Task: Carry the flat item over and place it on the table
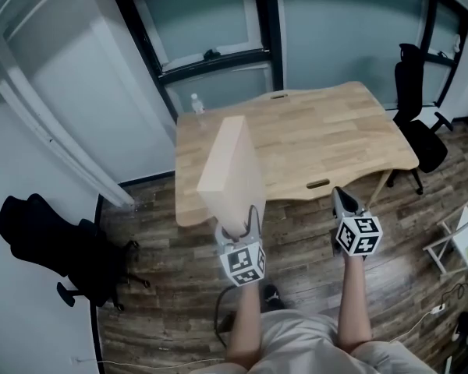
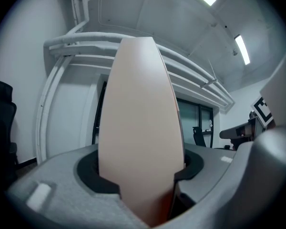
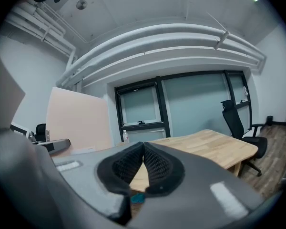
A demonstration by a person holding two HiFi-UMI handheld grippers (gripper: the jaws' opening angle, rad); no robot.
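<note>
Flat board (image 1: 232, 170) grasped by left gripper (image 1: 239, 226); right gripper (image 3: 143, 149) clenched empty, per own view only.

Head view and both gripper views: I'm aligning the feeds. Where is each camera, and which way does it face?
Head view: on the person's head, looking steeply down at the wooden table; both forearms show, the left gripper clamping the flat board, the right gripper shut, empty.
Left gripper view: on that gripper, facing up at the ceiling; its jaws grip the board.
Right gripper view: on that gripper, facing the table and windows; its jaws meet.
Shared: head view and right gripper view both show table and board.
</note>
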